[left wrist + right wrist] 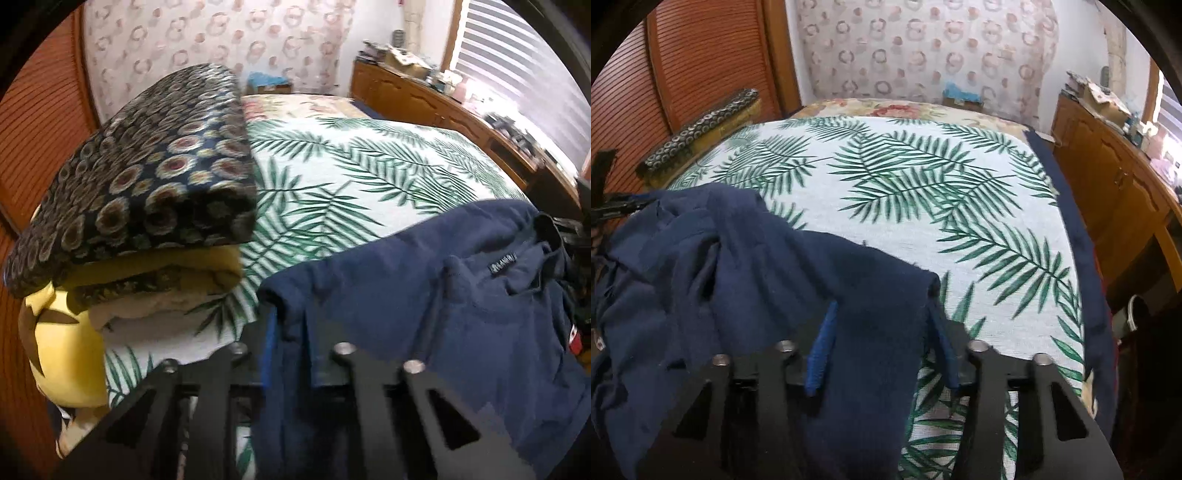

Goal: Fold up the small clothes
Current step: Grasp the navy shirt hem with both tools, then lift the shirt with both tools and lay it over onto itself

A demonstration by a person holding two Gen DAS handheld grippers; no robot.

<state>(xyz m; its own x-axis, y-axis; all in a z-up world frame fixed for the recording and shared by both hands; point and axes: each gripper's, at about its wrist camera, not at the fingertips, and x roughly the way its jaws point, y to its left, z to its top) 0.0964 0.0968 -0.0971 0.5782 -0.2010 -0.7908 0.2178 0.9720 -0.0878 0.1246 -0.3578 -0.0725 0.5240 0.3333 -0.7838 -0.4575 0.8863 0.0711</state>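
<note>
A navy blue shirt (424,314) with a small neck label (502,266) hangs crumpled above the palm-leaf bedspread (351,177), stretched between my two grippers. My left gripper (291,343) is shut on one edge of it. Only one blue pad (267,350) shows; cloth hides the rest. In the right wrist view the same shirt (738,266) drapes over my right gripper (881,332). The right gripper's blue fingers (820,350) stand on either side of a thick fold and pinch it. A corner of the shirt sticks up over the right-hand finger.
A stack of folded textiles topped by a peacock-patterned one (129,177) sits at the bed's left side, on a yellow pillow (62,343). The bedspread (905,184) stretches ahead. A louvred wooden door (701,74) is on the left, and a cluttered wooden cabinet (1108,177) on the right.
</note>
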